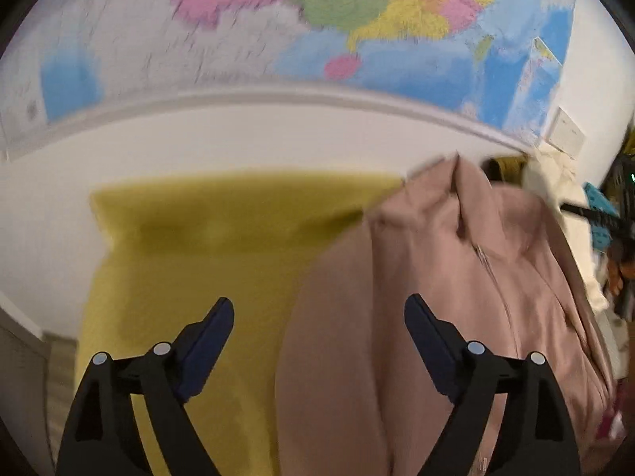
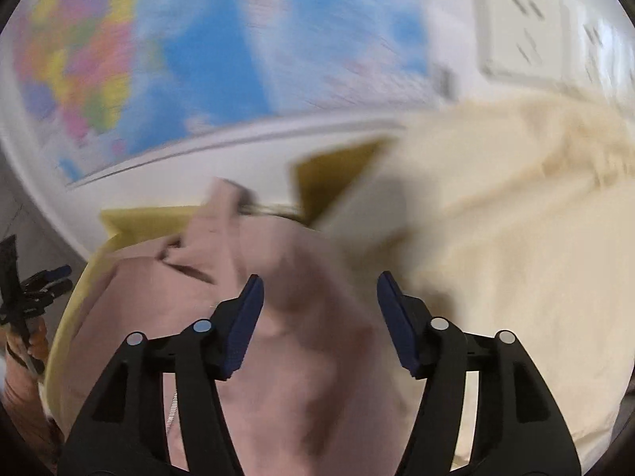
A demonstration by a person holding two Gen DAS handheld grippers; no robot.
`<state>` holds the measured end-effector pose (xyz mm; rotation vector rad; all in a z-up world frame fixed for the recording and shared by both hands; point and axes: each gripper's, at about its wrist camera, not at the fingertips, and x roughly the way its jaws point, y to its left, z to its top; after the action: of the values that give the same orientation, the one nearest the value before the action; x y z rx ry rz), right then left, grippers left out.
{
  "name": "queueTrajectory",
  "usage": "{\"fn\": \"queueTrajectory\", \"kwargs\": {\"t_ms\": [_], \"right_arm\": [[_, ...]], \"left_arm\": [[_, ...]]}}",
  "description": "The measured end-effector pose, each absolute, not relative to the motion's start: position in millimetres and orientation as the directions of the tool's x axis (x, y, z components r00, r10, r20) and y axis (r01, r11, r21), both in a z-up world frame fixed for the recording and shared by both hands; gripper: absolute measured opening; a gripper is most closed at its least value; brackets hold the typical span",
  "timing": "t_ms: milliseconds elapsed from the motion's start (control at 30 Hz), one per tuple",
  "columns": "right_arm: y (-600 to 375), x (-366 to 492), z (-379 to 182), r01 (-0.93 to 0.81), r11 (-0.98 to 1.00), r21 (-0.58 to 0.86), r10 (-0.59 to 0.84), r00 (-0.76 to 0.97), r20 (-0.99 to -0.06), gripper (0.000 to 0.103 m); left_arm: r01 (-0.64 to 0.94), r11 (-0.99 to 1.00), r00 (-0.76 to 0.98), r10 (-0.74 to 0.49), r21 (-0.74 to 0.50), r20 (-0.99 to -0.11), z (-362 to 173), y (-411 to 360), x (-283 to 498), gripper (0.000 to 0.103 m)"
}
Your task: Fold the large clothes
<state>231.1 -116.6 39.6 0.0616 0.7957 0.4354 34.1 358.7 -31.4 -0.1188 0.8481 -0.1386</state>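
A dusty pink zip-up garment (image 1: 456, 277) lies crumpled on a yellow-covered surface (image 1: 190, 246), its collar end bunched up toward the wall. My left gripper (image 1: 319, 305) hovers open above the garment's left edge, with nothing between its blue pads. In the right wrist view the pink garment (image 2: 278, 349) fills the lower middle. My right gripper (image 2: 319, 281) stands open over a raised fold of it, and the pads are not pressing on the cloth. Both views are blurred.
A cream garment pile (image 2: 496, 246) lies right of the pink one, also seen as the cream pile (image 1: 555, 182). A coloured wall map (image 1: 357, 20) and a white wall socket (image 2: 520, 27) are behind. The yellow cover (image 2: 147, 214) ends close to the wall.
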Motion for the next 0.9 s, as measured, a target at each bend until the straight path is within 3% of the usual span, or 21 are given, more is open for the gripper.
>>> {"fn": "queueTrajectory", "kwargs": {"t_ms": [100,167,267,300,433,567,600,633,667,700,800,900], "right_arm": [[-75.8,219.1,46.1,-0.49,0.849,0.199,0.482,0.563,-0.672,0.062],[-34.4,216.9,41.0,-0.557,0.813,0.168,0.504,0.529,-0.683,0.063],[21.2,229.2,28.5,-0.632,0.747,0.206,0.556,0.424,-0.715,0.063],[32.2,233.8,24.8,-0.643,0.73,0.23,0.571,0.39,-0.722,0.063],[79.6,276.5,4.3,-0.62,0.706,0.343,0.614,0.293,-0.733,0.061],[112.0,314.2,-25.2,-0.535,0.709,0.46,0.636,0.201,-0.745,0.062],[119.6,322.1,-37.2,-0.51,0.71,0.486,0.632,0.156,-0.759,0.059],[123.2,326.2,-45.1,-0.494,0.709,0.503,0.632,0.131,-0.763,0.049],[123.7,328.1,-50.8,-0.483,0.696,0.531,0.651,0.112,-0.751,0.008],[123.0,326.6,-53.3,-0.491,0.651,0.578,0.694,0.077,-0.716,0.006],[104.9,298.4,-35.5,-0.596,0.585,0.55,0.741,0.117,-0.661,0.006],[88.5,254.1,-14.0,-0.714,0.563,0.416,0.733,0.198,-0.651,0.006]], "left_arm": [[0.055,0.986,0.609,-0.159,-0.159,-0.777,-61.1,365.1,15.8,0.085],[0.047,0.972,0.576,-0.214,-0.229,-0.789,-78.3,374.5,8.4,0.084],[0.052,0.952,0.555,-0.278,-0.301,-0.784,-93.8,374.9,8.6,0.075],[0.063,0.947,0.553,-0.295,-0.314,-0.779,-96.5,372.0,9.1,0.067],[0.162,0.945,0.548,-0.326,-0.285,-0.77,-93.7,349.7,5.8,0.051],[0.25,0.945,0.547,-0.318,-0.212,-0.774,-87.5,325.4,-0.4,0.049],[0.261,0.944,0.548,-0.316,-0.201,-0.775,-84.9,322.9,-1.0,0.049],[0.262,0.945,0.548,-0.311,-0.194,-0.776,-82.4,323.5,-0.4,0.05],[0.258,0.948,0.552,-0.304,-0.187,-0.777,-79.4,325.3,1.0,0.053],[0.249,0.951,0.564,-0.297,-0.184,-0.77,-74.8,328.9,3.1,0.06],[0.246,0.949,0.606,-0.309,-0.197,-0.733,-56.2,338.5,11.6,0.063],[0.251,0.949,0.636,-0.311,-0.192,-0.706,-33.3,341.5,33.8,0.064]]}}
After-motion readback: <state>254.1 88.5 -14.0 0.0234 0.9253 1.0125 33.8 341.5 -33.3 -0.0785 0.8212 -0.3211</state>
